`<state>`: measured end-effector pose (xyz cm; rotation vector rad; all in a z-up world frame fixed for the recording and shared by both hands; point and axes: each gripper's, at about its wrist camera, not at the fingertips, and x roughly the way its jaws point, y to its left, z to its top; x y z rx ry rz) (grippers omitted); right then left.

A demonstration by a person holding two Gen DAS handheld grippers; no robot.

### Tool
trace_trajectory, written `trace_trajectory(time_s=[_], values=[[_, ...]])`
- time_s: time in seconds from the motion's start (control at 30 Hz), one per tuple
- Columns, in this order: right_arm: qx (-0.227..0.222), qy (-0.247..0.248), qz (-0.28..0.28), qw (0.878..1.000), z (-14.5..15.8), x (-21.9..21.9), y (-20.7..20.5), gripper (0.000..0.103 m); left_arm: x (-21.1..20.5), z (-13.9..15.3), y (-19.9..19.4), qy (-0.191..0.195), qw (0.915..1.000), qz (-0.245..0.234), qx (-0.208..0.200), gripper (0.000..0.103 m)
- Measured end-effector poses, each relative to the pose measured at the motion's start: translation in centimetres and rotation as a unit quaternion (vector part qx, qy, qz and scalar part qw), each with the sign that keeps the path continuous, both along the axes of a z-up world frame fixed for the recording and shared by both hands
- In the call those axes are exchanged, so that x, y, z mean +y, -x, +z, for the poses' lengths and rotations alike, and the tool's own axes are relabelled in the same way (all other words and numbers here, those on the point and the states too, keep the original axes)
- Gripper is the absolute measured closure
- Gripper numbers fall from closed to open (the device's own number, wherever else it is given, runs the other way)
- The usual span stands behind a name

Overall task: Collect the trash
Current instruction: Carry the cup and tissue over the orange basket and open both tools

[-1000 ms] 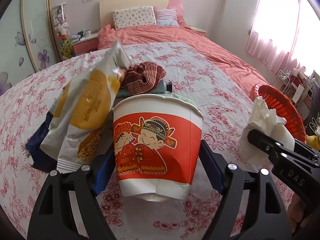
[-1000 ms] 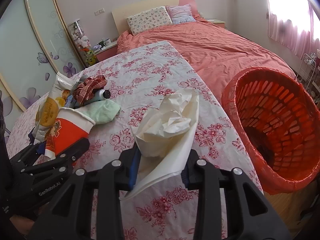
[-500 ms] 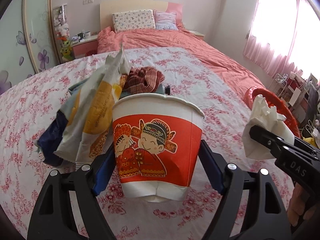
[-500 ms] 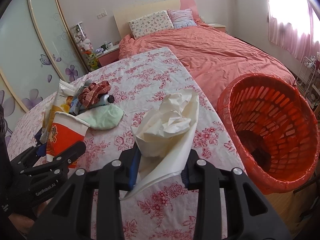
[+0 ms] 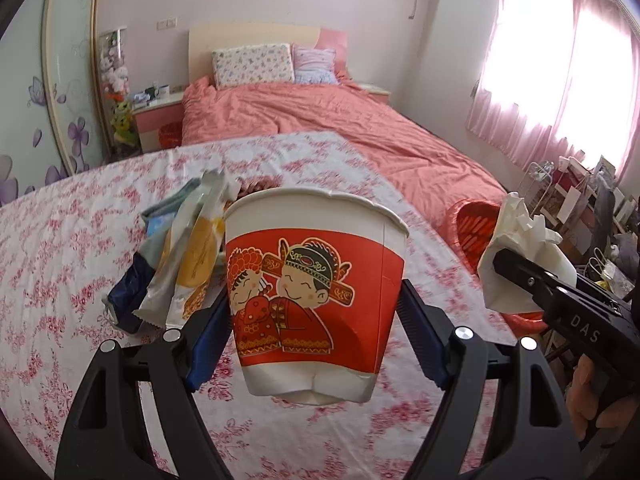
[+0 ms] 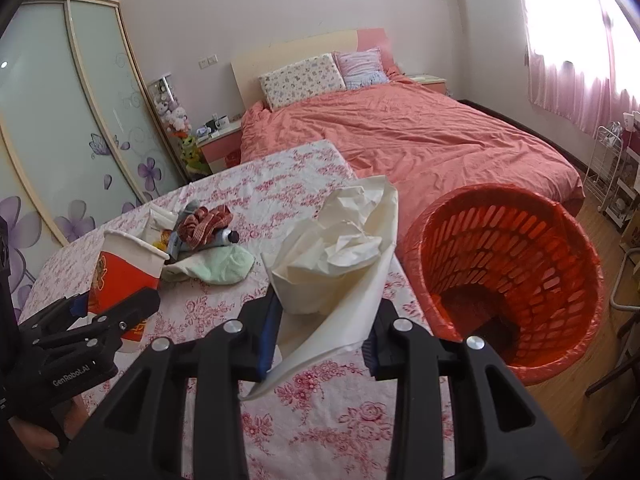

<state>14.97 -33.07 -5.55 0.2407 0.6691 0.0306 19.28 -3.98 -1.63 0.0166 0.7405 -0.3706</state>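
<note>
My left gripper (image 5: 316, 328) is shut on a red and white paper cup (image 5: 316, 280) with a cartoon couple and holds it above the flowered table (image 5: 60, 240). The cup also shows at the left of the right wrist view (image 6: 124, 276). My right gripper (image 6: 320, 332) is shut on crumpled white paper (image 6: 340, 256), also seen at the right of the left wrist view (image 5: 520, 248). A red plastic trash basket (image 6: 508, 264) stands beside the table's right edge, just right of the right gripper. A pile of snack wrappers (image 5: 192, 252) lies on the table behind the cup.
A plaid cloth (image 6: 204, 224), a tube and a pale green cloth (image 6: 220, 264) lie in the pile on the table. A pink bed (image 6: 400, 136) stands behind the table. A wire rack (image 6: 616, 176) stands at the far right by the window.
Both grippers have risen and drawn back with their loads. The cup is higher above the table. The basket now sits closer to the right gripper in its view.
</note>
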Motion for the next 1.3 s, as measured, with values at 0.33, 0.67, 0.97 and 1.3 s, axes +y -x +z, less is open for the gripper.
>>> trace_trajectory(time_s=[0.33, 0.67, 0.97, 1.3], values=[[-0.035, -0.001, -0.028, 0.999, 2.7, -3.1, 3.5, 0.069, -2.3, 1.9, 1.7, 0.012, 0.9990, -0.033, -0.027, 0.025], [-0.060, 0.009, -0.065, 0.996, 4.3, -7.1, 6.2, 0.069, -6.5, 2.5, 1.8, 0.024, 0.9961, -0.076, -0.038, 0.025], [-0.059, 0.006, -0.118, 0.991, 3.9, -12.9, 7.4, 0.069, -12.4, 1.9, 1.3, 0.036, 0.9913, -0.125, -0.021, 0.025], [-0.063, -0.009, -0.152, 0.986, 3.3, -17.8, 6.8, 0.069, -18.5, 1.0, 0.8, 0.037, 0.9835, -0.177, -0.009, 0.025]])
